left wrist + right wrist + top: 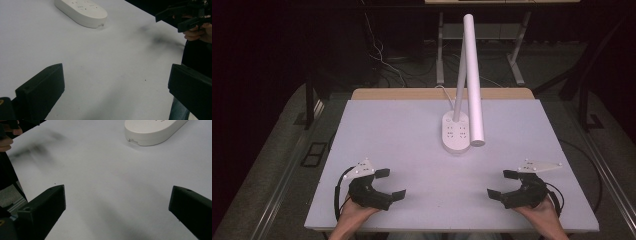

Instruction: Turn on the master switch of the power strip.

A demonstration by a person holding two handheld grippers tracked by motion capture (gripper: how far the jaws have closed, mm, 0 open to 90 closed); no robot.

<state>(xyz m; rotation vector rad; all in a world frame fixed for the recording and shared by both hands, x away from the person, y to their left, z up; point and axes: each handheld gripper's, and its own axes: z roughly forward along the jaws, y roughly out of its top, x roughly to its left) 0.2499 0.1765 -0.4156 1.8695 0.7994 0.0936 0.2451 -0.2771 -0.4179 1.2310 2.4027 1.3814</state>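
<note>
A white desk lamp stands on the white table: its oval base with touch buttons sits at the centre back, and its long tube head slopes down over the base. The base lies ahead in the left gripper view, and the base is at upper right in the right gripper view. My left gripper rests open near the front left, jaws pointing right. My right gripper rests open near the front right, jaws pointing left. Nothing lies between either pair of jaws.
A white cable runs from the lamp base off the table's back edge. A wooden strip borders the back of the table. Behind it are desk legs and floor cables. The other hand's gripper shows far off.
</note>
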